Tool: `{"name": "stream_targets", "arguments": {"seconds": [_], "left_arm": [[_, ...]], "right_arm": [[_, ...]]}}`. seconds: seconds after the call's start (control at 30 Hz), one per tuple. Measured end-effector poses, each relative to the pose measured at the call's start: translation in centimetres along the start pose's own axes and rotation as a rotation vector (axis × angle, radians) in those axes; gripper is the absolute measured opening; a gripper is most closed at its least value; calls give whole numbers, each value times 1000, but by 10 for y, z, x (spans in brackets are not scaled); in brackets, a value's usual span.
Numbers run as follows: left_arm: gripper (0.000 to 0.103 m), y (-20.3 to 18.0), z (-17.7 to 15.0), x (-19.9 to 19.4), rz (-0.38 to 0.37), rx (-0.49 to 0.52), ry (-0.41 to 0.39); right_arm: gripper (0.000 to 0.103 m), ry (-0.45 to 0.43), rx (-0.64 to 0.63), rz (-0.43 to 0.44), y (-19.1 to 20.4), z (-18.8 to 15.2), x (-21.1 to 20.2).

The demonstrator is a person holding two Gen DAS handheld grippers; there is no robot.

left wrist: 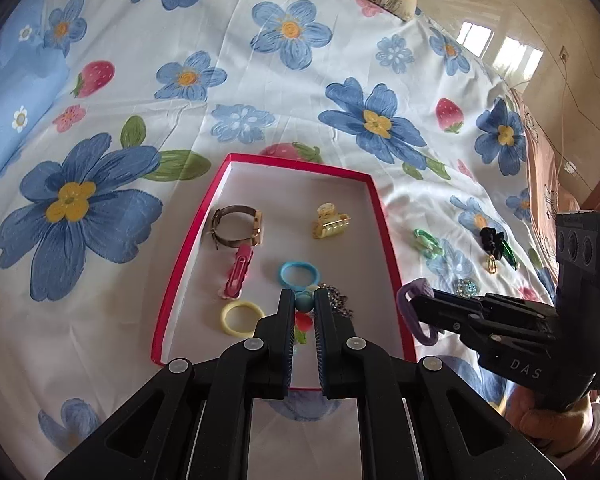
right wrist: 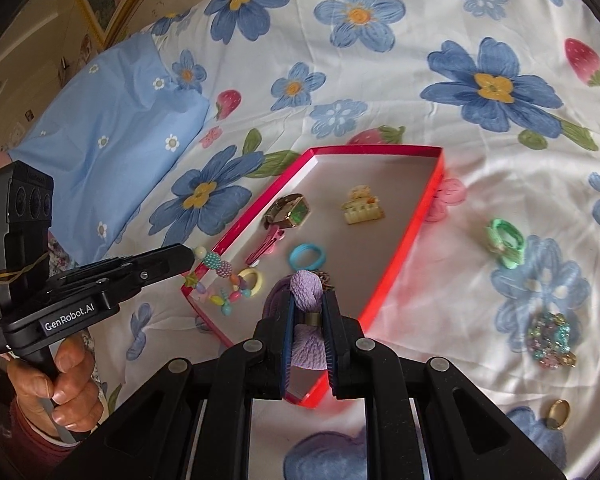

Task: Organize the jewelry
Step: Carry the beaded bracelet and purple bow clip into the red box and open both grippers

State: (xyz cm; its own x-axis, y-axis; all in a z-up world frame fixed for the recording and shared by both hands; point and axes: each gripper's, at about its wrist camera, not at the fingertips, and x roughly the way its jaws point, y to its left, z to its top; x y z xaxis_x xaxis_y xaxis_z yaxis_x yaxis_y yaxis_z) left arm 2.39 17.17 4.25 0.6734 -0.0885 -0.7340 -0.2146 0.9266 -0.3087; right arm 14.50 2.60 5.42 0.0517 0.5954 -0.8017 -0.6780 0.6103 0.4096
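Note:
A red-rimmed tray (left wrist: pixel 188 240) (right wrist: pixel 404 256) lies on the flowered bedsheet. In it are a watch (left wrist: pixel 238 226), a yellow claw clip (left wrist: pixel 330 222), a pink hair clip (left wrist: pixel 238 272), a blue hair tie (left wrist: pixel 297 276), a yellow ring (left wrist: pixel 242 318) and a chain (left wrist: pixel 338 300). My left gripper (left wrist: pixel 304 304) is shut on a colourful bead bracelet (right wrist: pixel 220 276) over the tray's near end. My right gripper (right wrist: pixel 308 312) is shut on a purple scrunchie (right wrist: pixel 306 288) (left wrist: pixel 414 312) above the tray's near right edge.
On the sheet right of the tray lie a green hair tie (right wrist: pixel 506 244) (left wrist: pixel 426 242), a sparkly brooch (right wrist: pixel 552 338), a gold ring (right wrist: pixel 558 414) and a black and green charm (left wrist: pixel 496 244). A blue pillow (right wrist: pixel 112 136) lies at the left.

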Motion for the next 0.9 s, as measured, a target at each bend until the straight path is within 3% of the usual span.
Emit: {"name": "stream_targets", "arguments": {"seconds": [0.2, 0.5, 0.9], "left_arm": [[8, 24, 0, 22, -2, -58, 38], [8, 51, -6, 52, 90, -117, 86], [9, 57, -13, 70, 143, -136, 127]], "right_arm": [[13, 52, -21, -4, 5, 2, 28], [16, 137, -61, -55, 4, 3, 65], [20, 153, -97, -64, 9, 4, 73]]}}
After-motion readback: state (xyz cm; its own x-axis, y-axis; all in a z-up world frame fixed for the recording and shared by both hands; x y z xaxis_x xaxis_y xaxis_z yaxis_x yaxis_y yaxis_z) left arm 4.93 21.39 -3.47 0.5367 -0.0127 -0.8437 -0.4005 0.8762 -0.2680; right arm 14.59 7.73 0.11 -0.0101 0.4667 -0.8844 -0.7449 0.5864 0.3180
